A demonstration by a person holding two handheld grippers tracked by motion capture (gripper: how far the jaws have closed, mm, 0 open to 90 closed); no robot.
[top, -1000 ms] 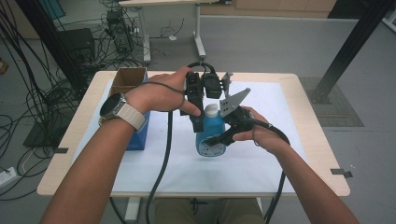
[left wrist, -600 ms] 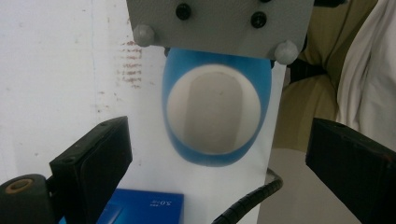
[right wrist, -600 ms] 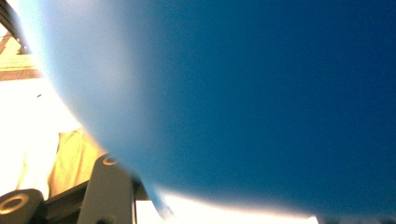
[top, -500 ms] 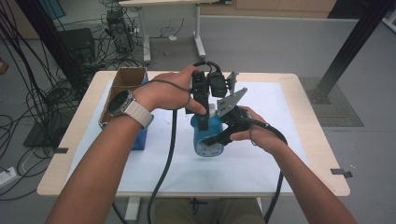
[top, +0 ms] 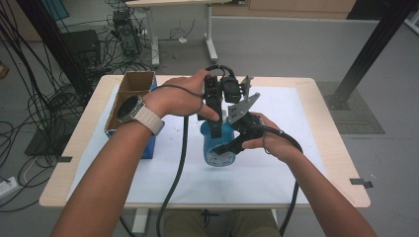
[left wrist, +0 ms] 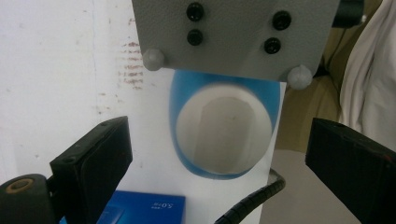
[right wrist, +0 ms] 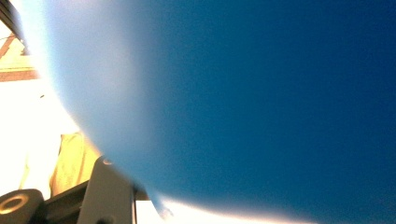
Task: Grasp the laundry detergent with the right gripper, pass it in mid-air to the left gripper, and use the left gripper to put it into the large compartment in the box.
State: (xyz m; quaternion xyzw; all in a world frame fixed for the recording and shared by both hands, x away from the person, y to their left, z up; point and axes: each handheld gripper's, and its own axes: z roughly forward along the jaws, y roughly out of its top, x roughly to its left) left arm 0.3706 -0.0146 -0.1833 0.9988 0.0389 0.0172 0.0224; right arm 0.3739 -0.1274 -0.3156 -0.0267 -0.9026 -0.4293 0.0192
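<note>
Two hands meet over the middle of the table (top: pixel 326 148). Left tongs (top: pixel 213 129) point straight down above the blue container (top: pixel 220 150), jaws spread wide with nothing between them. Right tongs (top: pixel 232 146) come in level from the right, pinching the container's side and holding it tilted. One cardboard box (top: pixel 129 94) sits by the left edge; the right half has open room.
</note>
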